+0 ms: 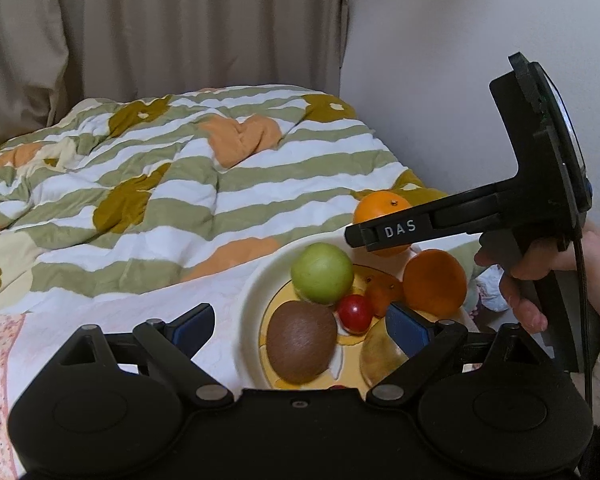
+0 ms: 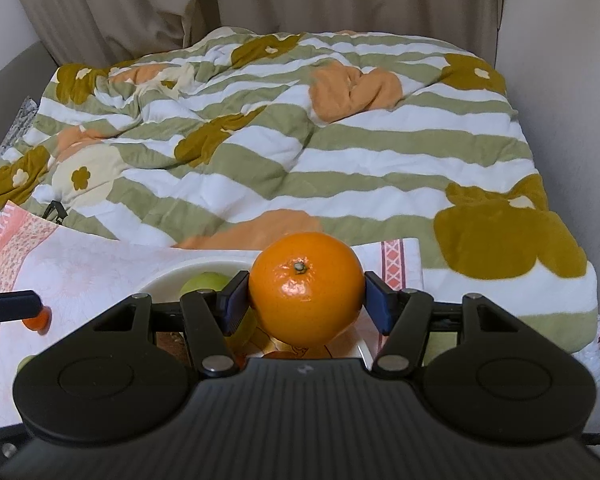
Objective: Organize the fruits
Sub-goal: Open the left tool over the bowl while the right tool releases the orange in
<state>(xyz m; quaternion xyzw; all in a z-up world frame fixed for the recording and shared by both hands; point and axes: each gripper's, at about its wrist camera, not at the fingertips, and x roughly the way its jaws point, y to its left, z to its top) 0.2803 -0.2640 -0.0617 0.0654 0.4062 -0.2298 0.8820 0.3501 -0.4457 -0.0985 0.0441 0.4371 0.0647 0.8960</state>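
Note:
A white plate on a pale cloth holds a green apple, a brown kiwi, a red cherry tomato, an orange fruit and a yellowish fruit. My left gripper is open and empty, low over the plate's near side. My right gripper is shut on a mandarin orange and holds it above the plate's far edge. In the left wrist view the mandarin shows behind the right gripper's finger. The apple peeks out beside it.
A striped, flowered quilt covers the bed behind the plate. A pink patterned cloth lies under the plate. A small orange object lies at the cloth's left. Curtains and a white wall stand behind. A crumpled plastic bag lies right of the plate.

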